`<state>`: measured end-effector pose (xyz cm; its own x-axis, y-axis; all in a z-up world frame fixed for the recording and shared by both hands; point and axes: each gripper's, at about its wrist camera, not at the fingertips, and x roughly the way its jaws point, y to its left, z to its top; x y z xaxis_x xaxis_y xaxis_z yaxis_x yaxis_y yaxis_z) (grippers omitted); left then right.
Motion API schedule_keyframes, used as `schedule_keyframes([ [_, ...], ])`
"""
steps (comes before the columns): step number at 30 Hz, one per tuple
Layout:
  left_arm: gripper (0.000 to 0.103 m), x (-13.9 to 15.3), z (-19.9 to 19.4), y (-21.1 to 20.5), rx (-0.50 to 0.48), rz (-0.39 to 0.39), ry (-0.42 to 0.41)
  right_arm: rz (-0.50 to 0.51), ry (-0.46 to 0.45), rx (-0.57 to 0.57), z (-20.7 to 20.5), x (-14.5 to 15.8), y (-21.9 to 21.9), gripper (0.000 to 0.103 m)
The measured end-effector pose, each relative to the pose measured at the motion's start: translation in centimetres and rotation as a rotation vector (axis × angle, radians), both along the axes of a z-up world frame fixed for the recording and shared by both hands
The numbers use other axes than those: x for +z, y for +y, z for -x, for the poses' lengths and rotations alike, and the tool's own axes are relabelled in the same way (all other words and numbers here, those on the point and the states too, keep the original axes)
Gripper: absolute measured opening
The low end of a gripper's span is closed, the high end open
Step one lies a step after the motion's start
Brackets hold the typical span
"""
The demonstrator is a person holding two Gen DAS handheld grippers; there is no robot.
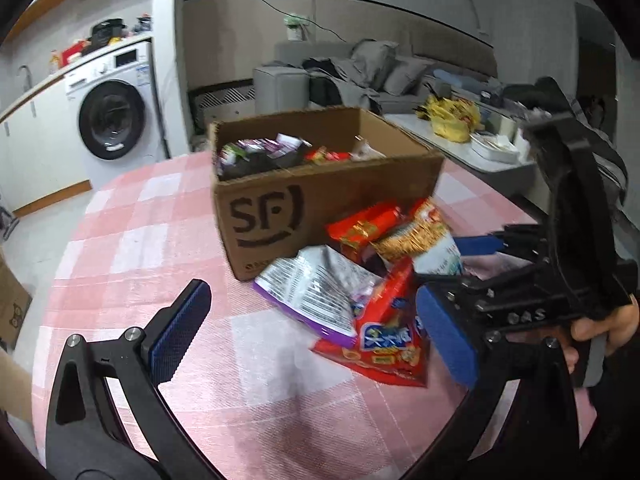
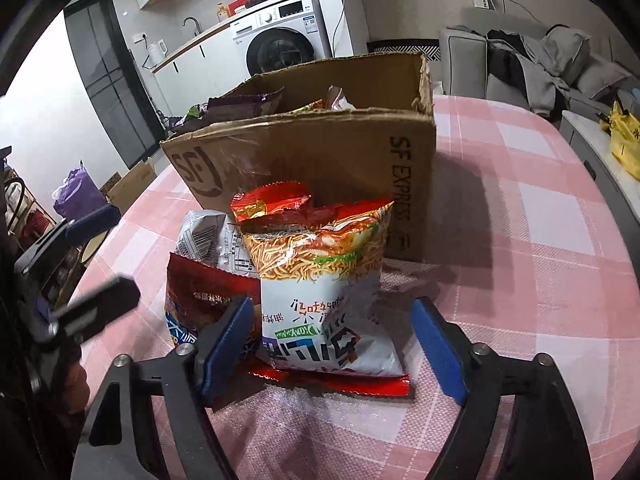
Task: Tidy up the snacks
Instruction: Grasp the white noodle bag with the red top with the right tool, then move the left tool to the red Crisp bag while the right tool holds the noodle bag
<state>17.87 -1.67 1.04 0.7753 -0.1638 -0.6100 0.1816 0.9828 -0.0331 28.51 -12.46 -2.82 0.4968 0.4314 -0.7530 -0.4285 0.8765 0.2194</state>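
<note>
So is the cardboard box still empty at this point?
No. The cardboard box already holds snacks: purple and red packets show above its open top, while several more packets lie on the table outside.

Black-framed left claw and right claw, blue ribbed pads, silver screws, bare skin at the grip

We see an open SF cardboard box at twelve o'clock, already holding several packets. Below it, toward six o'clock, a white-and-orange noodle-snack bag lies atop red and silver packets.
</note>
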Motion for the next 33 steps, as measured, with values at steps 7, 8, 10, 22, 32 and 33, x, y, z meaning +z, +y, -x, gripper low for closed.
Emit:
schedule_keyframes([
  [7, 0.102, -0.7, 0.3, -1.1, -0.062, -0.004, 0.008, 0.000, -0.002, -0.007, -0.3, -0.6, 0.8, 0.065],
  [8, 0.102, -0.9, 0.2, -1.1, -0.064, -0.003, 0.014, 0.003, 0.001, -0.005, -0.4, -0.7, 0.9, 0.062],
  [10, 0.102, -1.1, 0.0, -1.0, -0.070, 0.008, 0.029, 0.001, -0.003, -0.006, -0.3, -0.7, 0.8, 0.060],
  [22, 0.102, -1.7, -0.4, -0.5, -0.066, 0.015, 0.033, -0.067, -0.035, 0.026, 0.7, 0.5, -0.3, 0.046],
  [32, 0.098, -0.9, 0.5, -0.4, -0.138, 0.065, -0.019, -0.077, -0.051, -0.024, 0.9, 2.0, -3.4, 0.046],
  [33, 0.096, -0.9, 0.7, -0.6, -0.152, 0.073, -0.021, -0.078, -0.050, -0.027, 0.8, 2.1, -3.7, 0.046],
])
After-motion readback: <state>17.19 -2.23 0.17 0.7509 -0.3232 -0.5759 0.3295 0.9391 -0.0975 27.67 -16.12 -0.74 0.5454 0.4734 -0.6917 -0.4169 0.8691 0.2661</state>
